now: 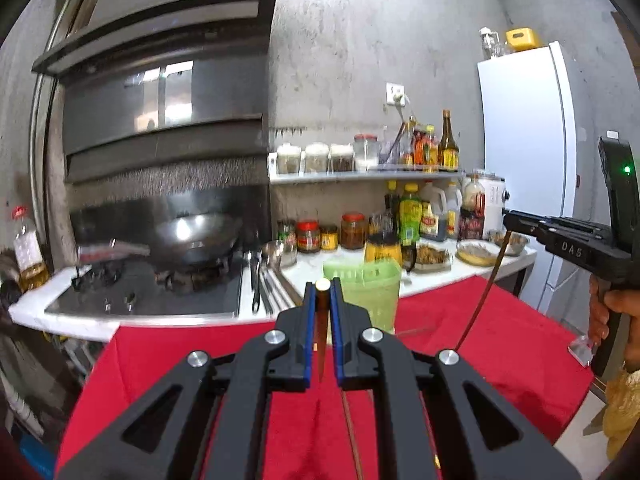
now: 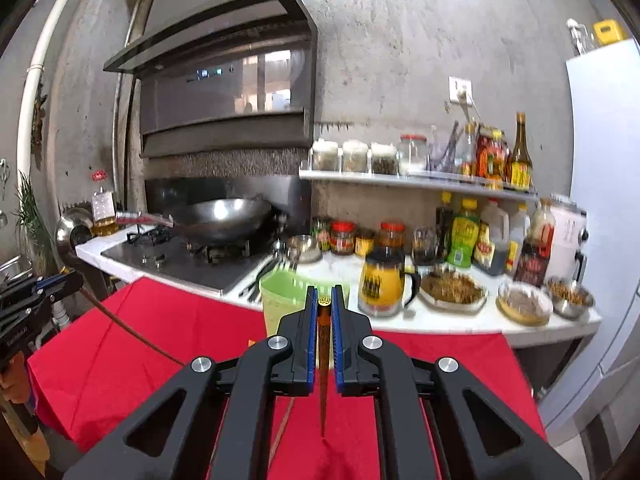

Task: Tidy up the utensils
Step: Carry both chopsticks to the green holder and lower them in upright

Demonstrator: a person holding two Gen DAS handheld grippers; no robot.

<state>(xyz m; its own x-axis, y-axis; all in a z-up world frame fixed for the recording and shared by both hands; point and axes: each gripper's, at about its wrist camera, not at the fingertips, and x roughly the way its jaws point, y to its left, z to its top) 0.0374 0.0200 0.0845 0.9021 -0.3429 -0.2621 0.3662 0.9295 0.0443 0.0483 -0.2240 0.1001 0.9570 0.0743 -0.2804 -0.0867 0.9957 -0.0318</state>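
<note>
Two slim brown wooden chopsticks, one gripped in each tongs, long axes steeply upright, thin tips down toward red cloth (image 2: pixel 120 360). Left tongs (image 1: pixel 322 288) clamped on gold-capped chopstick (image 1: pixel 322 320); right tongs (image 2: pixel 324 294) likewise on its chopstick (image 2: pixel 324 360). Beyond: pale green slotted plastic holder (image 2: pixel 280 300) at white counter (image 2: pixel 440 320) edge; yellow jug (image 2: pixel 380 286) beside holder.

both wrist views face stove (image 1: pixel 144 292), close
</note>
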